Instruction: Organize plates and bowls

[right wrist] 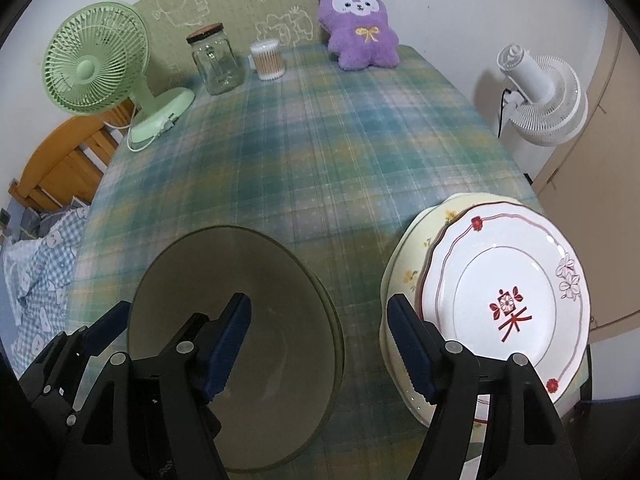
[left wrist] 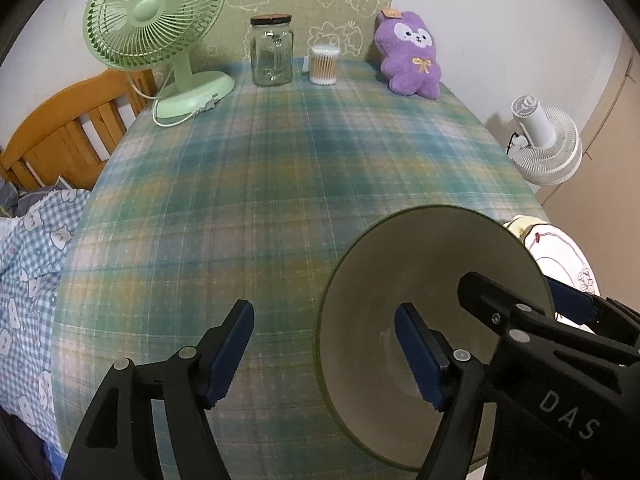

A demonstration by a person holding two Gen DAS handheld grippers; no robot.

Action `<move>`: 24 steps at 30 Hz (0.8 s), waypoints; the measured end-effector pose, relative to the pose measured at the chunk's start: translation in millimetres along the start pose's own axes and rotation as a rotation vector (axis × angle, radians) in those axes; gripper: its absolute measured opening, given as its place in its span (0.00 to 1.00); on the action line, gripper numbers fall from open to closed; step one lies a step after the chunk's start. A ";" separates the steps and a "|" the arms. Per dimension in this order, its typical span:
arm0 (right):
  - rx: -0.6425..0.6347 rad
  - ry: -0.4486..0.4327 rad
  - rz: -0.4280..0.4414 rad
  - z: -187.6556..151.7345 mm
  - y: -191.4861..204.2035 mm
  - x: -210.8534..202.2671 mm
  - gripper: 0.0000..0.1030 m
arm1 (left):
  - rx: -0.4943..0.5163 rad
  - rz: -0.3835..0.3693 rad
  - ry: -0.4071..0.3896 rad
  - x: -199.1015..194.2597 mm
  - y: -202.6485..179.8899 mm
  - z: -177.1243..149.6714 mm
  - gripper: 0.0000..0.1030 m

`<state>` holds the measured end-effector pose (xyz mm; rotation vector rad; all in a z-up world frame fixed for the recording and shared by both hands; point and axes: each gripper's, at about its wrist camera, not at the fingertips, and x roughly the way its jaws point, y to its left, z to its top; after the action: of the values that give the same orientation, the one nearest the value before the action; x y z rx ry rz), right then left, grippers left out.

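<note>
An olive bowl (left wrist: 432, 280) with a pale inside sits on the plaid tablecloth (left wrist: 240, 200) near the front edge. My left gripper (left wrist: 324, 320) is open across the bowl's left rim, one pad inside and one outside, neither pressing. My right gripper (right wrist: 318, 308) is open too: its left finger hangs inside the bowl (right wrist: 240, 272), and its right finger is over the edge of a plate stack. The stack is a white plate with red patterns (right wrist: 508, 280) on a cream flowered plate (right wrist: 412, 256). The stack (left wrist: 560, 248) shows behind the bowl in the left wrist view.
Along the back of the table stand a green fan (right wrist: 96, 68), a glass jar (right wrist: 216, 64), a tub of cotton swabs (right wrist: 268, 60) and a purple plush toy (right wrist: 360, 28). A white fan (right wrist: 540, 92) stands right of the table. A wooden bed frame (left wrist: 60, 132) and checked bedding (left wrist: 32, 280) lie left.
</note>
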<state>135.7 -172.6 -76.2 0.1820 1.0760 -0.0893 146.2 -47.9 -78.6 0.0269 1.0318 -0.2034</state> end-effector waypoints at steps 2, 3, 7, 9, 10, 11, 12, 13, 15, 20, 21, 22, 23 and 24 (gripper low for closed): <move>-0.002 0.009 0.001 0.3 0.3 4.1 0.72 | 0.004 0.000 0.007 2.7 -1.1 -0.3 0.73; -0.004 0.013 0.002 0.4 0.7 6.0 0.72 | 0.007 -0.001 0.011 4.2 -1.7 -0.2 0.73; -0.005 0.026 0.004 0.3 0.1 12.8 0.72 | 0.015 -0.004 0.024 9.2 -4.9 -0.2 0.73; -0.002 0.034 0.006 0.2 -1.0 16.8 0.72 | 0.019 -0.003 0.031 12.0 -6.4 0.1 0.73; 0.000 0.038 0.008 0.2 -1.9 18.3 0.72 | 0.020 -0.002 0.034 13.4 -7.0 -0.2 0.73; 0.004 0.042 0.012 0.0 -3.0 20.3 0.72 | 0.020 -0.001 0.036 14.4 -7.2 -0.1 0.73; 0.008 0.046 0.016 -0.4 -3.6 21.9 0.72 | 0.020 0.001 0.039 15.7 -7.4 -0.4 0.73; 0.013 0.051 0.024 -0.8 -4.6 24.2 0.72 | 0.020 0.002 0.042 16.8 -7.6 -0.7 0.73; 0.032 0.062 0.043 -2.0 -7.6 28.7 0.71 | 0.021 0.000 0.049 19.3 -7.9 -1.6 0.72; 0.051 0.068 0.070 -3.7 -10.6 34.8 0.66 | 0.022 -0.011 0.056 23.7 -9.9 -3.2 0.71; 0.053 0.069 0.075 -3.4 -10.9 36.0 0.65 | 0.028 -0.011 0.053 23.7 -11.3 -3.2 0.71; 0.058 0.068 0.082 -3.1 -11.3 36.6 0.65 | 0.028 -0.013 0.051 23.9 -12.2 -3.2 0.71; 0.066 0.063 0.083 -3.4 -11.8 36.4 0.64 | 0.029 -0.012 0.050 24.3 -12.5 -2.6 0.71; 0.071 0.060 0.087 -4.0 -11.4 36.3 0.61 | 0.032 -0.009 0.048 24.3 -13.0 -2.8 0.71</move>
<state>147.6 -182.5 -111.2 0.2968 1.1240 -0.0440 153.5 -64.1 -99.8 0.0565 1.0767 -0.2283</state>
